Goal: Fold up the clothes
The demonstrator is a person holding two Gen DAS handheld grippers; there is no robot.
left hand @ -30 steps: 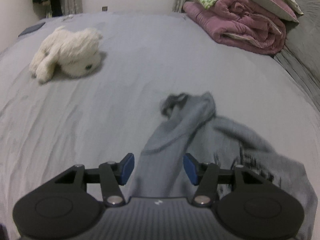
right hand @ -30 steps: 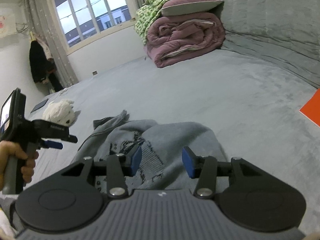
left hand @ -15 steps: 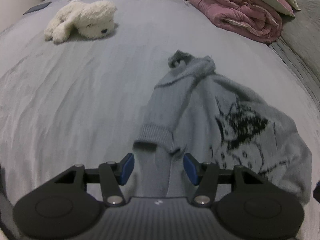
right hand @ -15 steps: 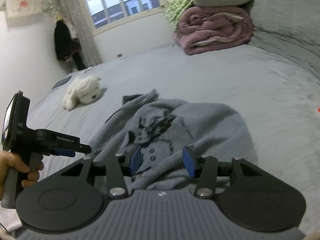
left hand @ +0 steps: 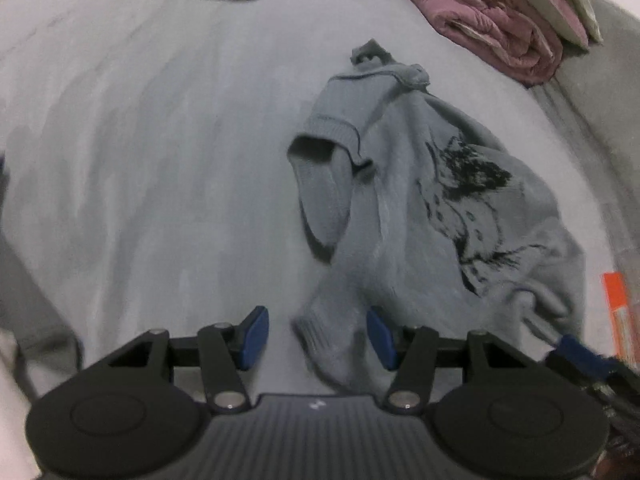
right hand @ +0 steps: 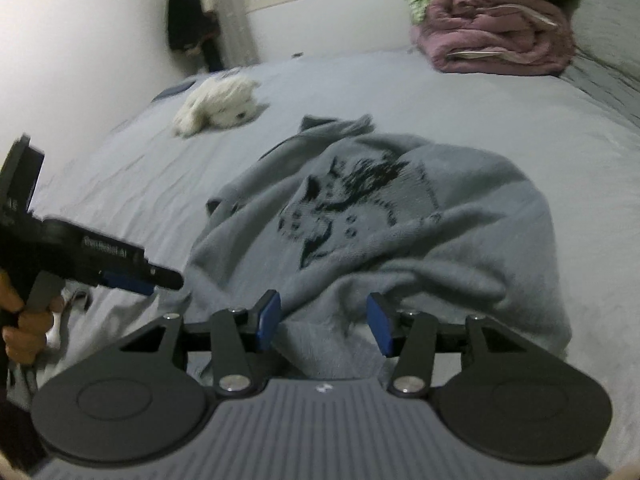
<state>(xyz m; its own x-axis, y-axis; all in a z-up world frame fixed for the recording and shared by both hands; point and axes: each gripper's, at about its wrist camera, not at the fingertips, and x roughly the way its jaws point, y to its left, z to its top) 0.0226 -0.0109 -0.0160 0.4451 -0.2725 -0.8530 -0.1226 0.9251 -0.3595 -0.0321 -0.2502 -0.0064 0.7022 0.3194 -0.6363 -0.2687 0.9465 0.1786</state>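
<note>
A grey sweater with a black cat print lies crumpled on the grey bed sheet. One sleeve runs toward me, and its ribbed cuff lies between the jaws of my left gripper, which is open with its pads clear of the cloth. In the right wrist view the sweater has its near hem bunched between the jaws of my right gripper, also open. The left gripper, held in a hand, points at the sweater's left side.
A white plush toy lies at the far left of the bed. A rolled pink duvet with a pillow and a green blanket on top sits at the far right. An orange flat thing lies right of the sweater. A dark coat hangs by the window.
My left gripper has drawn back along the sleeve, from its upper part to the cuff. My right gripper has sunk and come closer to the sweater's near hem. Both have rolled a little.
</note>
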